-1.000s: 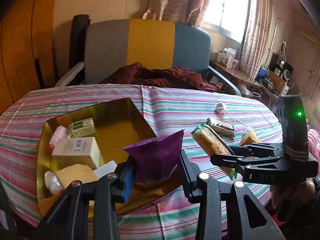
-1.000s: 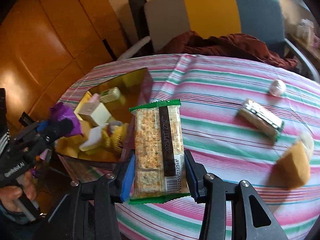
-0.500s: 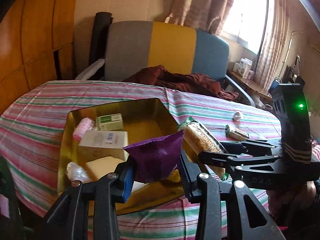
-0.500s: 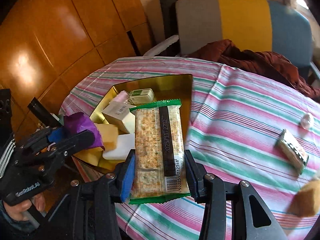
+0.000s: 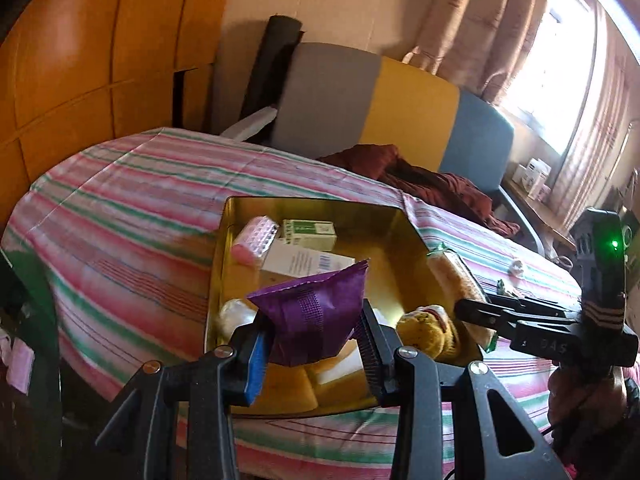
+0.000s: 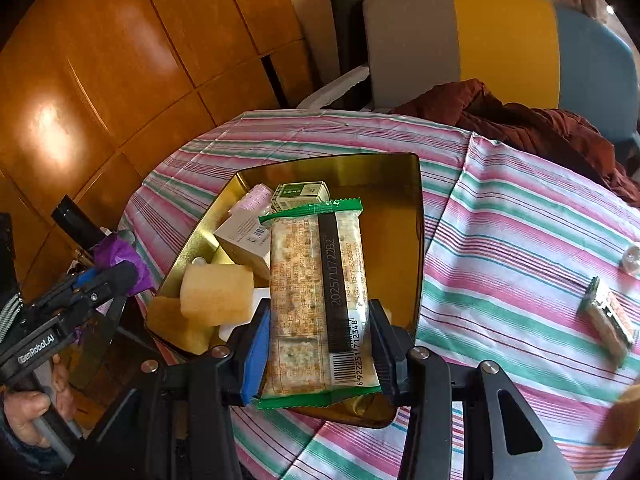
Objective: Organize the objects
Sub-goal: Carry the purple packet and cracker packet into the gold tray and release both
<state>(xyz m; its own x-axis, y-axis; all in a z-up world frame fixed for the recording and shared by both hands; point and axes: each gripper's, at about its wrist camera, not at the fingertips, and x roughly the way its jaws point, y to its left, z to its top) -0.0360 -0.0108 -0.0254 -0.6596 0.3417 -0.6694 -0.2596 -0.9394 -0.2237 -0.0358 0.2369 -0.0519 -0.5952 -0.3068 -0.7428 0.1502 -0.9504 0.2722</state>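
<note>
The right gripper (image 6: pixel 318 344) pinches a light, probably brittle cracker pack (image 6: pixel 318 296) across its width, while the left gripper (image 5: pixel 312 344) squeezes a soft purple pouch (image 5: pixel 314 312).

A table (image 6: pixel 520 216) covered by a pink, green and white striped cloth bears a gold tin tray (image 6: pixel 418 216), a small wrapped cracker packet (image 6: pixel 610 316) and a crumpled white ball (image 6: pixel 632 256).

Left black two-finger gripper (image 5: pixel 314 334) angled downward, fingers (image 5: pixel 254 354) clamped on a purple foil pouch (image 5: pixel 316 320). Right black two-finger gripper (image 6: pixel 318 344) likewise tilted down, fingers (image 6: pixel 256 354) pinching a green-edged cracker packet (image 6: pixel 318 300). Bare hand (image 6: pixel 28 408) wrapped around left handle.
</note>
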